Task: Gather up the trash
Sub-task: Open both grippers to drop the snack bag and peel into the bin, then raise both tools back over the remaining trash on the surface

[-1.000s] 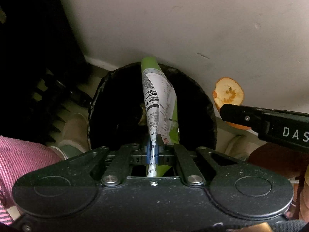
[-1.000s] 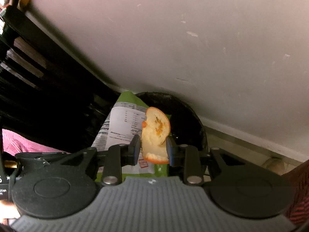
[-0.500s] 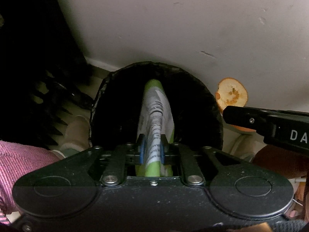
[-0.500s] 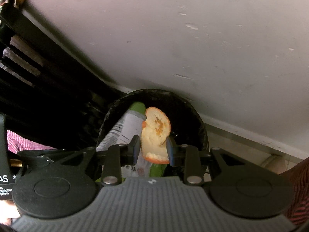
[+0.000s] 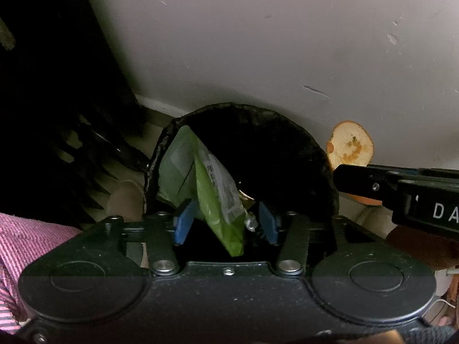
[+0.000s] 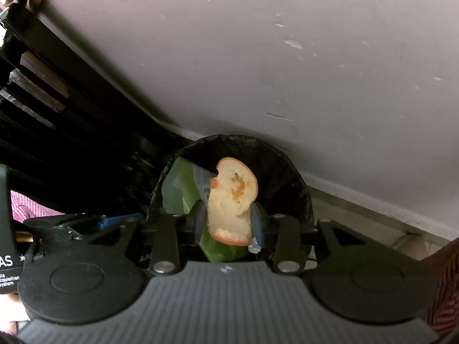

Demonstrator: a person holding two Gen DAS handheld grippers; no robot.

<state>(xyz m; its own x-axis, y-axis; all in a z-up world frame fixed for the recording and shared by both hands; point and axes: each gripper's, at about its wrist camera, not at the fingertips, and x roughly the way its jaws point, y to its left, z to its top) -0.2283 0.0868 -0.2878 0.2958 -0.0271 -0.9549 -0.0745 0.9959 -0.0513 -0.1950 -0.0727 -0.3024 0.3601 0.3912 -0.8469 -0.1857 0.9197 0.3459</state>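
Over the round black-lined trash bin [image 5: 246, 154], the left gripper [image 5: 226, 222] has just been spreading its fingers; the crumpled green snack wrapper [image 5: 212, 189] hangs loose between them. The right gripper [image 6: 228, 223], also just widening, has the curved orange peel [image 6: 232, 200] between its fingers, seemingly barely touching.

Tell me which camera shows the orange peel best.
The right wrist view: the peel sits centred and close between the right gripper pads, over the bin, its pale inside facing the camera. The left wrist view shows the peel only small at the right, its lower part hidden behind the right gripper's finger.
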